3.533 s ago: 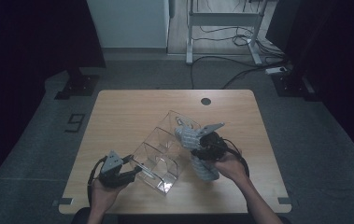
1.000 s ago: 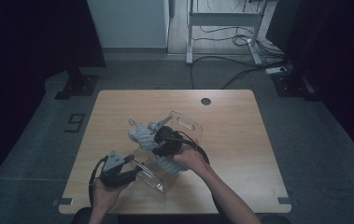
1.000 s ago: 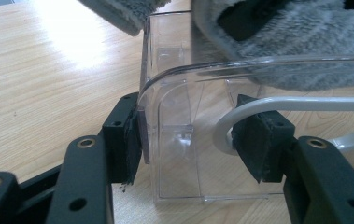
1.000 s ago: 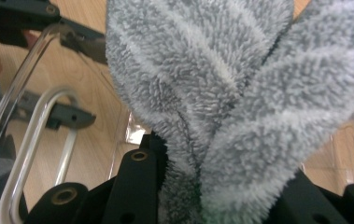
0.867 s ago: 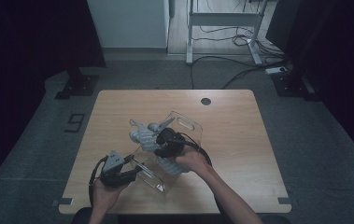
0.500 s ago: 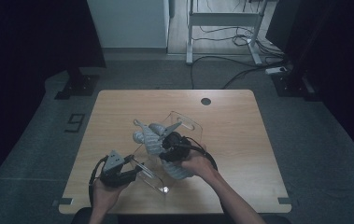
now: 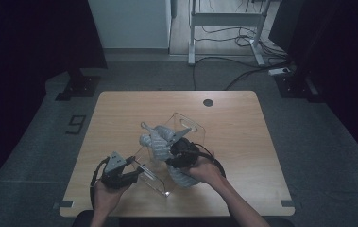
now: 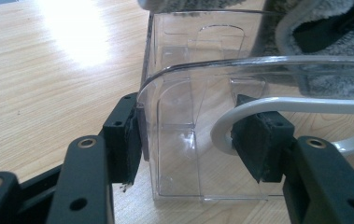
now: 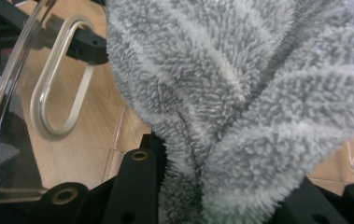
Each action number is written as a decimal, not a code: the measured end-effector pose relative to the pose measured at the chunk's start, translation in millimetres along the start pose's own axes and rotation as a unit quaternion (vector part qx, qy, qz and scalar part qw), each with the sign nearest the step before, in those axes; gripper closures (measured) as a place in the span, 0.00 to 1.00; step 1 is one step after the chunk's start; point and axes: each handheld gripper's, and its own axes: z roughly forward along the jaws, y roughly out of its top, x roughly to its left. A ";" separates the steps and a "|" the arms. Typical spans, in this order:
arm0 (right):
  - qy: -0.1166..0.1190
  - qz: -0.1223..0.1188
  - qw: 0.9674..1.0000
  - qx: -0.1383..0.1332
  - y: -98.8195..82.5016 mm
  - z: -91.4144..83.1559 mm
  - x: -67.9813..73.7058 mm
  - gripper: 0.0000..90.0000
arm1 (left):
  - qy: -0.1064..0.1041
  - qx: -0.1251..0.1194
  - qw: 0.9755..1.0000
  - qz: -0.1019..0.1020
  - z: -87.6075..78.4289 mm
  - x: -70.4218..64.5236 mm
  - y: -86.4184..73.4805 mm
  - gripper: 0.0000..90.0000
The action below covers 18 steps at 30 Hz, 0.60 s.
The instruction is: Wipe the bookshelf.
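A clear plastic box (image 7: pixel 191 125) with handle cut-outs lies tilted on the wooden table (image 7: pixel 120 113). My left gripper (image 7: pixel 140 168) is shut on its near corner. One pad (image 8: pixel 130 140) is outside the box wall (image 8: pixel 174 93), the other inside by the handle slot. My right gripper (image 7: pixel 171 145) is shut on a fluffy grey towel (image 7: pixel 157 141) and holds it over the box. Folds of the towel (image 9: pixel 240 93) rise bunched between the black jaws of the right gripper (image 9: pixel 221 198), and a tail hangs under the hand. The towel (image 8: pixel 324 28) is at the top right of the left gripper view.
A small dark round hole (image 7: pixel 208 102) sits near the table's far edge. Dark floor surrounds the table, with a desk frame and cables (image 7: pixel 224 28) beyond it. The box's handle slot (image 9: pixel 58 93) lies left of the towel.
The right gripper with the towel came from the box's right side to above it, then drifted slightly right and nearer over the last second. The left gripper and box have stayed still.
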 end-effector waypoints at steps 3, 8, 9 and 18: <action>-0.001 0.004 1.000 -0.003 -5.1 -2.2 1.0 0.78 | 0.000 0.001 1.000 -0.001 0.4 0.3 0.5 0.50; 0.001 0.008 1.000 -0.004 -11.9 -5.2 0.7 0.78 | 0.001 0.001 1.000 -0.002 1.2 0.6 1.1 0.50; 0.003 0.009 1.000 -0.004 -13.0 -5.7 0.6 0.78 | 0.001 0.001 1.000 -0.002 1.2 0.6 1.1 0.50; -0.009 0.014 1.000 0.001 -27.9 -8.7 -2.9 0.78 | 0.006 0.000 1.000 -0.006 4.6 1.3 3.0 0.50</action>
